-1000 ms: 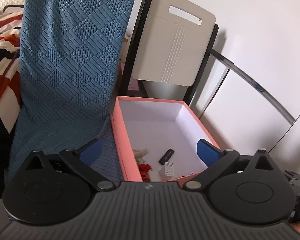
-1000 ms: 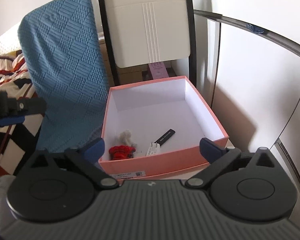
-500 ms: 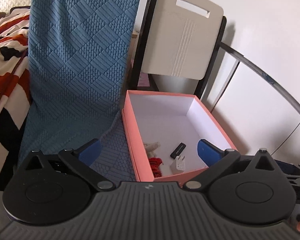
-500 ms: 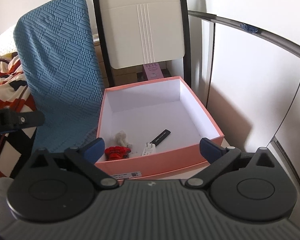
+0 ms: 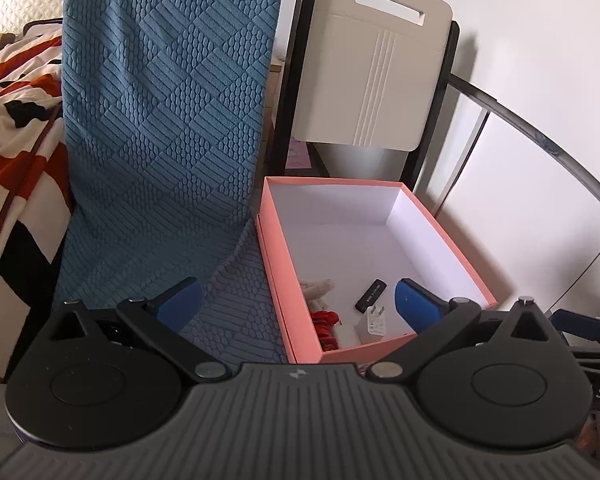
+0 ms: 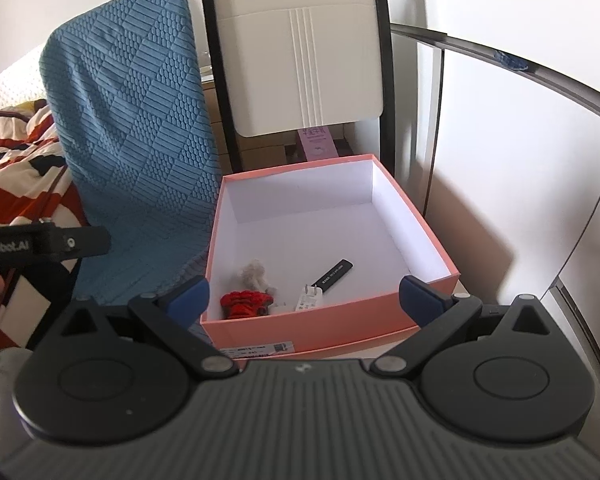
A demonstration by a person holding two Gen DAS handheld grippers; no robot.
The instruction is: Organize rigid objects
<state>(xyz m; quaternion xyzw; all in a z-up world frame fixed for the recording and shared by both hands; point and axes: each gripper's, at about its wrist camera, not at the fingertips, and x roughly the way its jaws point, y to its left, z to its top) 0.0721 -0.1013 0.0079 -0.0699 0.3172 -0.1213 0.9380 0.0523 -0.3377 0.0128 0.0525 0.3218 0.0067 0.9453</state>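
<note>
Pink box (image 6: 328,320), white inside, lid off, sits beside the blue textured cushion (image 6: 132,140) and in front of a cream folding chair (image 6: 300,52). Contents bunched at the near-left corner: black stick (image 6: 334,271) lying flat at a diagonal, white plug adapter (image 6: 309,298) just beside its near end, red knotted item (image 6: 244,303), pale fuzzy item (image 6: 254,272) behind the red one. The rest of the floor is bare.

Change over the last second: both views have drawn back and up slightly; box appears smaller and more central in the left view. Contents unmoved. Reading: a retreat after a drop-off, or repositioning for the next item; cannot tell which.

Left gripper (image 5: 296,300): jaws spread wide, nothing between them, hovering over the box's near-left edge. Right gripper (image 6: 306,292): jaws likewise wide apart and empty, facing the near wall.

No further loose rigid items in view.
</note>
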